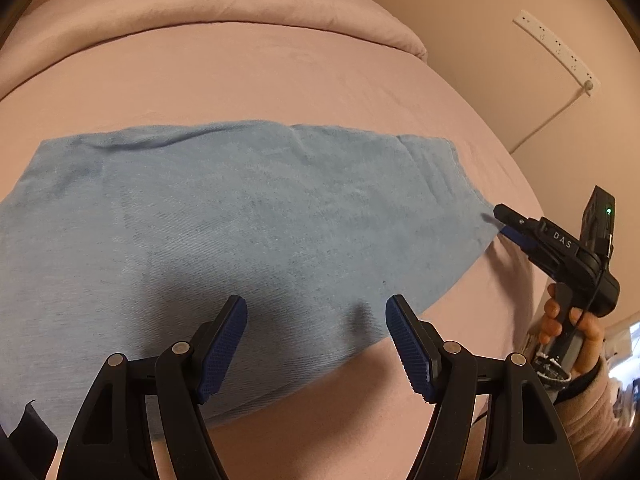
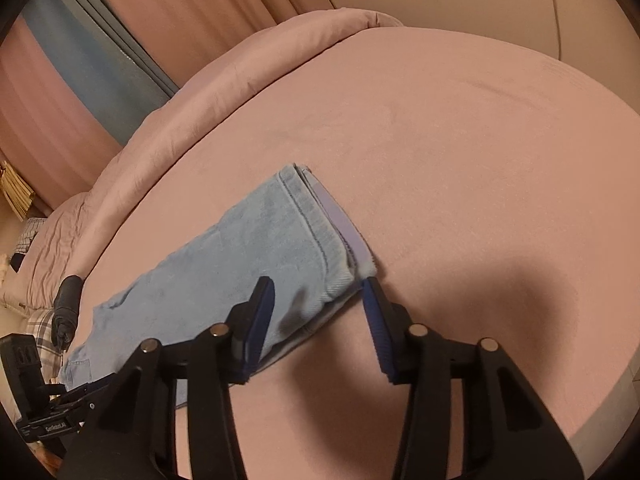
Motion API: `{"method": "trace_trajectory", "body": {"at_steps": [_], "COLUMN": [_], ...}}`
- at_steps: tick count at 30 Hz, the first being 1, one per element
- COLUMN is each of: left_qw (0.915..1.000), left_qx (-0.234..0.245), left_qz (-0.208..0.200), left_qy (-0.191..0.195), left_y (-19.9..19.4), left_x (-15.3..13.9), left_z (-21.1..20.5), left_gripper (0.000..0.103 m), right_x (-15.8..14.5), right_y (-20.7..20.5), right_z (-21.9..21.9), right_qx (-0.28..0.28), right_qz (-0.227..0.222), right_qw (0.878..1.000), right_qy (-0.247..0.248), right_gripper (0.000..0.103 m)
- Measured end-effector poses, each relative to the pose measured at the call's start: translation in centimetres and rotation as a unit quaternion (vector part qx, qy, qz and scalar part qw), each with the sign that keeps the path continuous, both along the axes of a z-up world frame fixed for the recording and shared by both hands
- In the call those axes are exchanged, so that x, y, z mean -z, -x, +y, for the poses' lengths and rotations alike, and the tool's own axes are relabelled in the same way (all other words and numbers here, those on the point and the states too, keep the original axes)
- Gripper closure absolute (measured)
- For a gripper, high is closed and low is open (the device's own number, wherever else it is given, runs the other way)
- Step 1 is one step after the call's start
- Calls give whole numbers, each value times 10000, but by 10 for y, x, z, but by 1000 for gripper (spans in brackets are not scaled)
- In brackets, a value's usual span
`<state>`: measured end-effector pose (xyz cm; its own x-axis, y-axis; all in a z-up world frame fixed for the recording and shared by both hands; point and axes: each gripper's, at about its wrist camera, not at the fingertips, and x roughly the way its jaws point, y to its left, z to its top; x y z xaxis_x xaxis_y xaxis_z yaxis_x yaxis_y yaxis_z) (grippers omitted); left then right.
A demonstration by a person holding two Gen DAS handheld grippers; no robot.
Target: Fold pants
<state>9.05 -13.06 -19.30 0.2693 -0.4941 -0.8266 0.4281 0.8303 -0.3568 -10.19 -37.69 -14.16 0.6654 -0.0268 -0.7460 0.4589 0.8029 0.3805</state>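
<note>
From the left wrist camera, the light blue pants (image 1: 224,216) lie flattened across the pink bed (image 1: 280,76), filling most of the middle of the view and running off to the left, with their near edge close to the bed's near edge. The left gripper (image 1: 316,344) hangs over that near part of the cloth with its two blue-padded fingers (image 1: 222,350) spread wide, nothing between the pads and no pad pressing on the fabric. At the right end of the pants the right gripper (image 1: 505,222) reaches in from the side, held by a hand (image 1: 568,332) in a pale sleeve, and its tips sit at the very corner of the cloth; whether they pinch it cannot be told from this angle. A rolled pink duvet (image 1: 224,4) lies along the bed's far edge, and a white power strip (image 1: 556,50) hangs on the wall beyond the bed's right side. From the right wrist camera, the pants (image 2: 224,272) show as a folded stack with a stitched hem (image 2: 316,232) at the end nearest the camera, lying toward the bed's near edge. The right gripper (image 2: 320,324) straddles the near corner of that end: its fingers (image 2: 258,320) stand part-way apart with the corner between them, one over the cloth and the other beside its edge, not visibly clamped.
</note>
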Motion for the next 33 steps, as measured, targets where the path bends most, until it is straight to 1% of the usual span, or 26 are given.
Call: {"method": "trace_trajectory", "body": {"at_steps": [2, 3, 4, 7, 8, 9, 11, 13, 14, 15, 16, 19, 21, 22, 23, 24, 25, 26, 27, 28, 29, 30, 31, 32, 33], "left_qw": [10000, 10000, 10000, 10000, 10000, 10000, 9999, 9999, 9999, 9999, 9999, 10000, 9996, 9991, 9982, 9971, 9956, 9925, 9895, 9867, 9837, 9797, 9772, 9741, 9728], "left_qx": [4, 7, 11, 25, 34, 27, 13, 3, 8, 24, 48, -24, -180, -296, -480, -648, -836, -1142, -1384, -1573, -1750, -1950, -2065, -2203, -2258], "left_qz": [15, 21, 24, 27, 28, 34, 82, 120, 115, 101, 88, -28, -177, -255, -342, -394, -434, -439, -415, -407, -417, -458, -488, -513, -516], "left_qy": [-8, -20, -33, -61, -64, -77, -57, -29, -16, -15, -15, 16, 140, 143, 75, 8, -28, -4, 22, 30, 26, 20, 28, 54, 68], "left_y": [0, 0, 0, 2, 2, 2, 1, 0, 1, 1, 2, 1, -2, -6, -11, -16, -20, -29, -35, -39, -43, -47, -49, -53, -55], "left_x": [1, 1, 2, 3, 3, 5, 8, 13, 13, 12, 10, 2, -5, -9, -11, -12, -12, -12, -10, -9, -9, -8, -7, -6, -5], "left_z": [-1, -2, -2, -3, -3, -4, -3, -2, -2, -2, -1, 12, 33, 47, 63, 76, 91, 116, 135, 150, 164, 181, 191, 204, 210], "left_gripper": [31, 31, 31, 31, 31, 31, 31, 31, 31, 31, 31, 31, 31, 31, 31, 31, 31, 31, 31, 31, 31, 31, 31, 31, 31], "right_x": [1, 3, 5, 5, 2, -3, -13, -11, -4, 2, 8, -2, -4, -2, 2, 2, -3, -13, -25, -38, -48, -55, -61, -63, -60], "right_y": [-4, -5, -9, -11, -10, -12, -13, -18, -24, -27, -30, -30, -29, -31, -36, -42, -46, -50, -55, -61, -68, -77, -93, -109, -131], "right_z": [0, 1, 2, -3, -4, -2, 3, 6, 7, 9, 10, 18, 11, 5, 6, 11, 17, 24, 31, 40, 49, 58, 76, 96, 126], "right_qx": [-54, -80, -85, -2, 33, 56, 31, -156, -265, -311, -357, -427, -312, -266, -364, -468, -469, -247, 2, 99, -18, -230, -700, -1211, -1945], "right_qz": [38, 126, 233, 318, 318, 305, 279, 356, 536, 687, 795, 703, 676, 747, 1010, 1241, 1372, 1494, 1453, 1273, 1046, 864, 629, 471, 311], "right_qw": [9999, 9997, 9994, 9995, 9995, 9994, 9982, 9975, 9964, 9950, 9936, 9913, 9939, 9948, 9918, 9863, 9802, 9674, 9546, 9481, 9508, 9559, 9633, 9670, 9658], "right_qy": [83, 188, 253, 21, 37, 120, 535, 587, 593, 659, 714, 1032, 815, 646, 690, 982, 1349, 2029, 2600, 2913, 2917, 2799, 2516, 2191, 1688], "right_gripper": [70, 79, 82, 82, 80, 80, 79, 79, 82, 87, 90, 94, 94, 92, 91, 86, 69, 60, 50, 50, 50, 48, 47, 47, 47]}}
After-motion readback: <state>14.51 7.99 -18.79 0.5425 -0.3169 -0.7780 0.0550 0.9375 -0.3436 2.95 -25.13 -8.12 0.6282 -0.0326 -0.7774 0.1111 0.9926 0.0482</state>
